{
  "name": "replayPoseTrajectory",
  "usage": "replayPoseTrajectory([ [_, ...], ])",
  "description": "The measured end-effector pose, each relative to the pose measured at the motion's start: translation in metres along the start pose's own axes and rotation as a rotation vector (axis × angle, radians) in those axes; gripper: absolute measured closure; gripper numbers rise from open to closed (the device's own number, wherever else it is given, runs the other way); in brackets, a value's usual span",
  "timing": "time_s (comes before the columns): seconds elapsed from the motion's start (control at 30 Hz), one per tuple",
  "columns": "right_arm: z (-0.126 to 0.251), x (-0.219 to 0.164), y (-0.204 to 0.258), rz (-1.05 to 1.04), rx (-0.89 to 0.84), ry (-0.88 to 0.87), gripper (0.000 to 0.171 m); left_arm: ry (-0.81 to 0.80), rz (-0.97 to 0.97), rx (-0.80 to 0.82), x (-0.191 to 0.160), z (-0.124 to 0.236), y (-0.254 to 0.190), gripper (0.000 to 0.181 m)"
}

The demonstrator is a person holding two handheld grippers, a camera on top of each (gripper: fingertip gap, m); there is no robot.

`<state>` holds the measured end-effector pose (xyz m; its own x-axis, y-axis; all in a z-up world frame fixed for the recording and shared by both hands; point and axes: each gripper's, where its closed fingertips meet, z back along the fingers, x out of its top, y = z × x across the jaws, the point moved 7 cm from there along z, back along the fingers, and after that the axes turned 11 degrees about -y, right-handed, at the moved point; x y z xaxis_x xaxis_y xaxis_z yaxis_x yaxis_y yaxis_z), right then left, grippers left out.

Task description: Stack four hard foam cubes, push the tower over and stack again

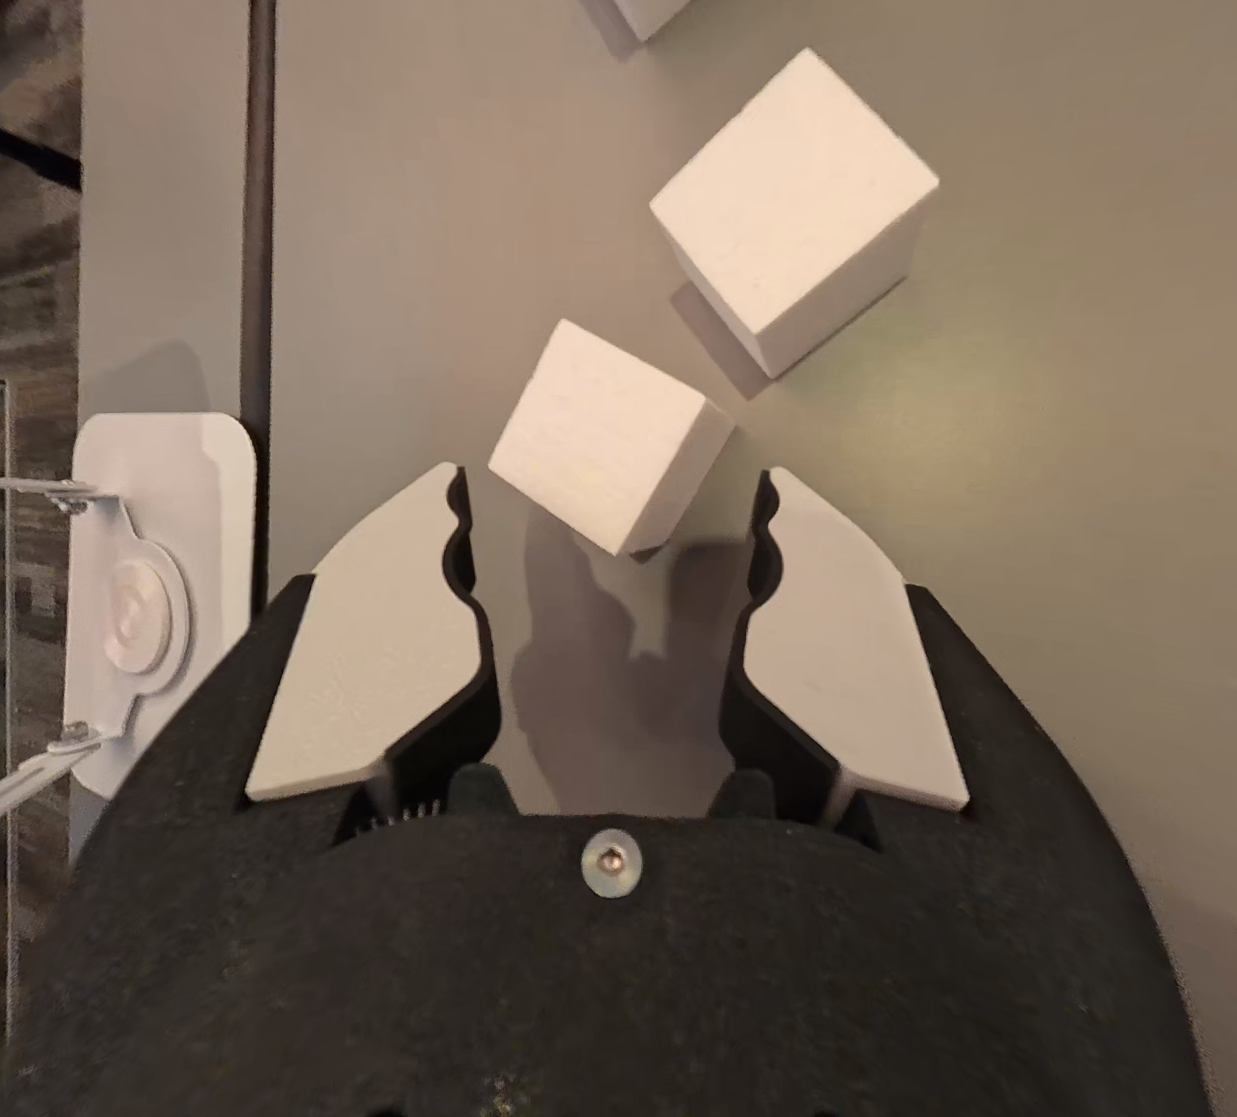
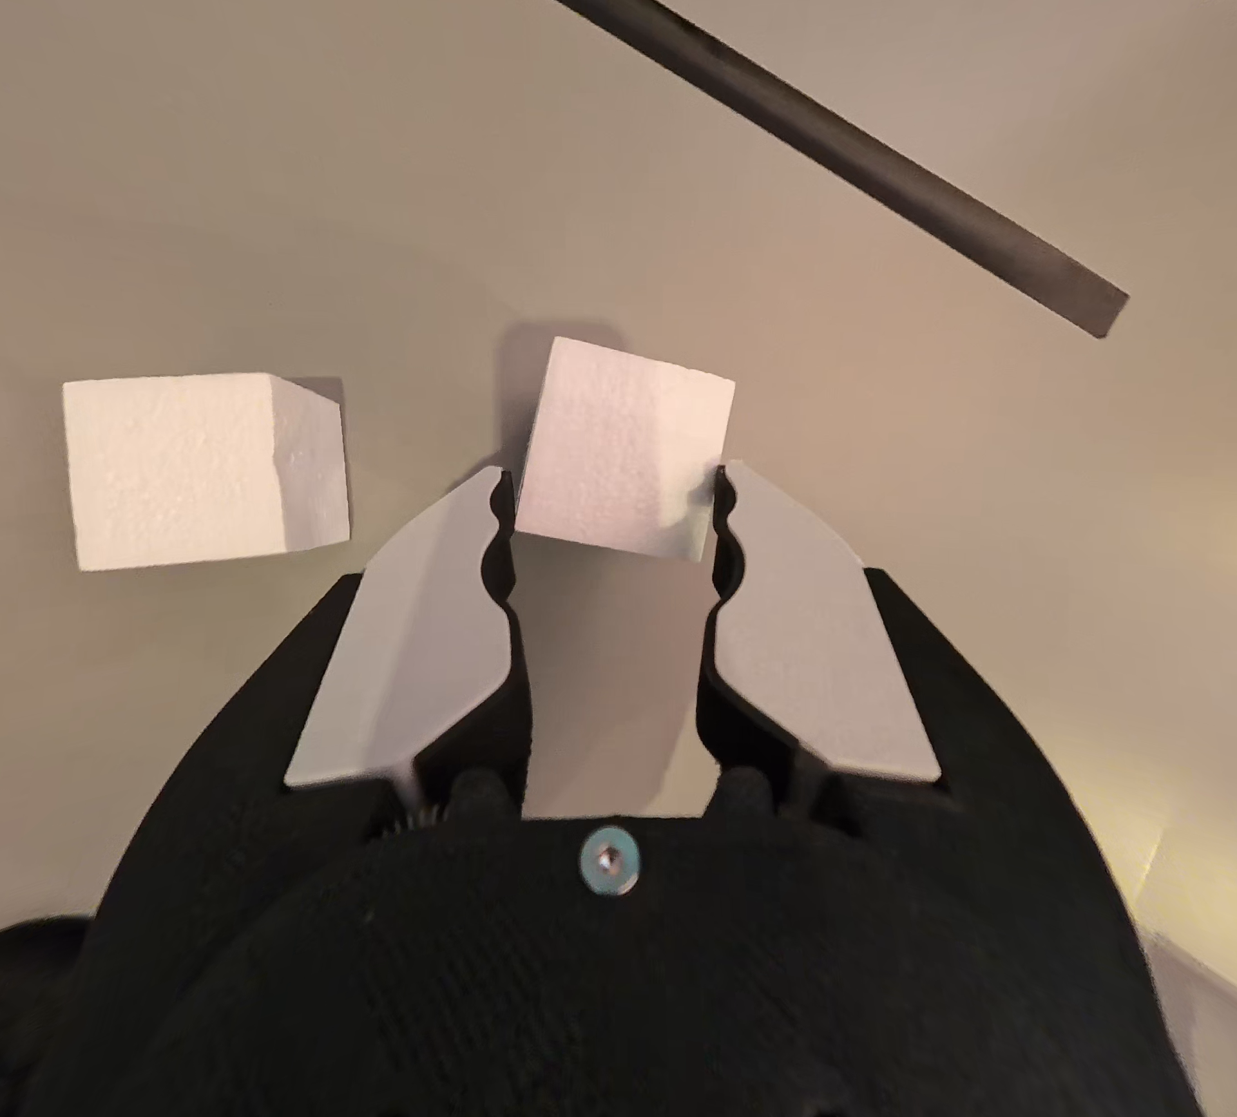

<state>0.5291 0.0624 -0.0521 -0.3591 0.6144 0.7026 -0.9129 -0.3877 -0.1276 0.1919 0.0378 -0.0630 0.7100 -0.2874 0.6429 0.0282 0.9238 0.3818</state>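
Cubes are lying scattered on the grey tabletop [image 1: 1004, 81], none stacked. Left gripper [image 1: 612, 476] is hovering with jaws apart, nearest cube [image 1: 602, 436] just beyond its tips; two further cubes [image 1: 790, 201] are sitting past it. Right gripper [image 2: 614, 476] is clamping a tilted cube [image 2: 619, 449] between its jaws; another cube [image 2: 194, 469] is sitting to its left.

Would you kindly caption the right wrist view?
Right gripper shut on a foam cube; a second cube lies apart.

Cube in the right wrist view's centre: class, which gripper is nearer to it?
Right. The right gripper has its fingers either side of the cube; the left gripper, absent from that view, faces another cube.
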Motion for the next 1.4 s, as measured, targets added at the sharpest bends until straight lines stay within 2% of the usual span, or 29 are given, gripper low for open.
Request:
replayPoseTrajectory([
  [0.2,0.027,0.009,0.002,0.009,0.005,-0.047,0.113,-0.163,0.006,0.005,0.009,-0.012,0.003,0.108],
  [0.47,0.054,0.032,0.019,0.065,0.037,-0.135,0.113,-0.116,0.004,-0.037,-0.005,-0.029,0.0,0.102],
  [0.57,0.053,0.033,0.022,0.079,0.041,-0.122,0.113,-0.087,0.003,-0.038,-0.006,-0.023,0.0,0.112],
  [0.7,0.048,0.032,0.023,0.087,0.046,-0.096,0.113,-0.013,-0.009,-0.052,-0.011,-0.012,0.0,0.116],
  [0.93,0.056,0.033,0.032,0.078,0.087,-0.079,0.113,-0.056,0.064,-0.044,-0.012,-0.018,0.005,0.116],
  [1.1,0.079,0.05,0.078,0.06,0.268,-0.078,0.113,-0.022,0.095,-0.057,-0.018,-0.011,0.009,0.12],
  [1.2,0.087,0.062,0.112,0.087,0.299,-0.03,0.113,-0.019,0.108,0.001,-0.025,0.008,0.019,0.12],
  [1.4,0.059,0.082,0.168,0.097,0.408,0.018,0.113,-0.027,0.189,0.14,-0.046,0.057,0.042,0.12],
])
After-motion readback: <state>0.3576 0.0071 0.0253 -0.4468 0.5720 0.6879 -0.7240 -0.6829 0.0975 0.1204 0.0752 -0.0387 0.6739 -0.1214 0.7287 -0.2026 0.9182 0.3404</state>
